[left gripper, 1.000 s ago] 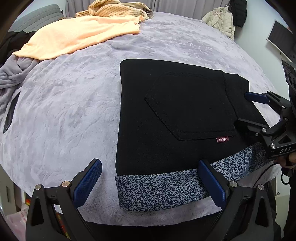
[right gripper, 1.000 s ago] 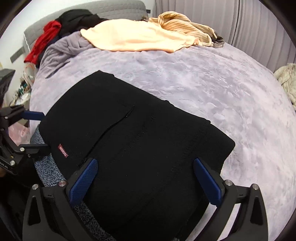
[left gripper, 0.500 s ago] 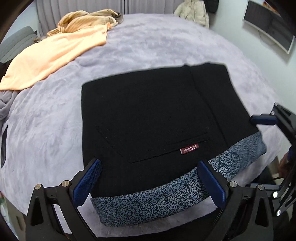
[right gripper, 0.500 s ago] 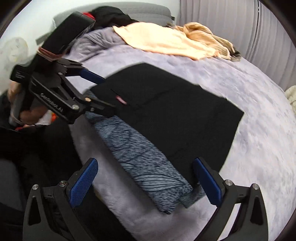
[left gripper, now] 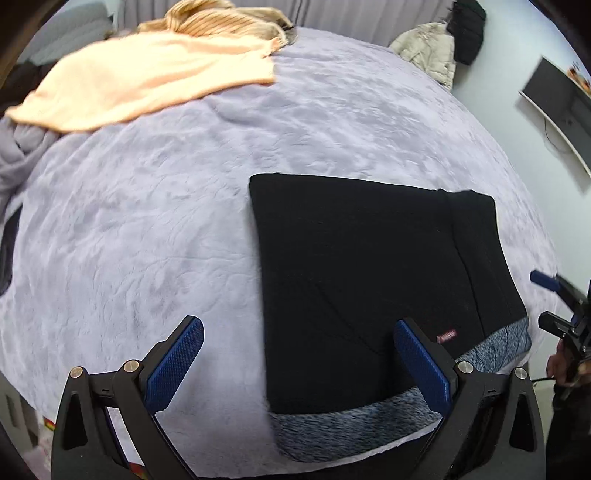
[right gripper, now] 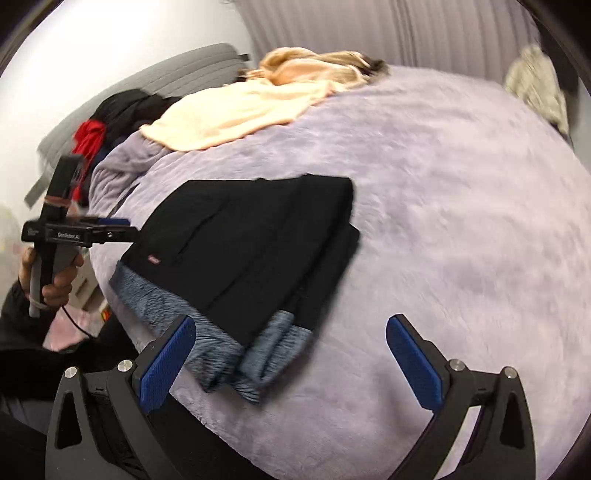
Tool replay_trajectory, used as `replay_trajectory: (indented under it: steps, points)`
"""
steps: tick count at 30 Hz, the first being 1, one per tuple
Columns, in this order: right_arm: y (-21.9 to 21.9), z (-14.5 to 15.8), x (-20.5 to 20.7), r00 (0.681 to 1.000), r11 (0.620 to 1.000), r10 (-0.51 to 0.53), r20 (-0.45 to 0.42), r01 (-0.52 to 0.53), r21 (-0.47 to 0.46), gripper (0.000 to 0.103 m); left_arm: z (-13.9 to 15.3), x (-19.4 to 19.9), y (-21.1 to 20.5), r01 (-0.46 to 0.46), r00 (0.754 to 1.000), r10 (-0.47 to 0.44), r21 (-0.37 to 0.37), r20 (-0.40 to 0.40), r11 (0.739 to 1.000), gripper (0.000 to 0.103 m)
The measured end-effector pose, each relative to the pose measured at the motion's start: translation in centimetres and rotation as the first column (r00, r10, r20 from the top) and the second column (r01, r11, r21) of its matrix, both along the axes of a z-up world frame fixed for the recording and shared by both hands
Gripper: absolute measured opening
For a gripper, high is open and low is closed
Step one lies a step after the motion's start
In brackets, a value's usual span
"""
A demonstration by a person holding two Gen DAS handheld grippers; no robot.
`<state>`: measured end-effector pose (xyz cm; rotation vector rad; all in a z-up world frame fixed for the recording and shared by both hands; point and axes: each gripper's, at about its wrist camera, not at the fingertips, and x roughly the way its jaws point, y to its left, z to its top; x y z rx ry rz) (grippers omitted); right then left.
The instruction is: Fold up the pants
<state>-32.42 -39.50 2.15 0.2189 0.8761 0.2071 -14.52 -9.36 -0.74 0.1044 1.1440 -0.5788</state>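
Note:
The black pants [left gripper: 369, 266] lie folded into a flat rectangle on the lilac bed cover [left gripper: 147, 221], with a speckled grey-blue waistband [left gripper: 351, 428] along the near edge and a small red label. They also show in the right wrist view [right gripper: 251, 251]. My left gripper [left gripper: 306, 362] is open and empty, held above the near left corner of the pants. My right gripper [right gripper: 291, 362] is open and empty, above the waistband end and bare cover. The left gripper also shows in the right wrist view [right gripper: 107, 230], beside the bed.
A peach garment [left gripper: 147, 77] and a tan striped one [left gripper: 221, 18] lie at the far side of the bed. Dark and red clothes [right gripper: 99, 125] are piled by the grey headboard. A jacket [left gripper: 428, 51] hangs at the far right wall, and a screen [left gripper: 554, 103] is mounted there.
Both grippers have drawn back from the pants and stay open. The left view has swung left; the right gripper has lifted and moved right, off the fabric.

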Motion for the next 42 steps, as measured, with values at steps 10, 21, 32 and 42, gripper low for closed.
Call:
replay_trajectory:
  steps: [10, 21, 32, 42]
  points:
    - [-0.5, -1.7, 2.6, 0.998, 0.995, -0.020, -0.055, 0.025, 0.096, 0.103, -0.3, -0.3, -2.2, 0.055, 0.998, -0.055, 0.021, -0.007, 0.998, 0.103]
    - [0.7, -3.1, 4.1, 0.994, 0.989, -0.002, -0.109, 0.018, 0.146, 0.103, -2.0, 1.5, -3.3, 0.078, 0.994, -0.081, -0.041, -0.074, 0.996, 0.103]
    - [2.1, -6.3, 7.5, 0.976, 0.949, 0.081, -0.201, -0.014, 0.316, 0.103, -4.1, 2.4, -3.5, 0.057, 0.983, -0.082, -0.150, -0.163, 0.987, 0.103]
    - [2.9, -7.0, 8.8, 0.981, 0.938, 0.058, -0.187, 0.011, 0.347, 0.103, -5.5, 3.1, -3.1, 0.109, 0.967, -0.165, -0.271, -0.194, 0.956, 0.103]
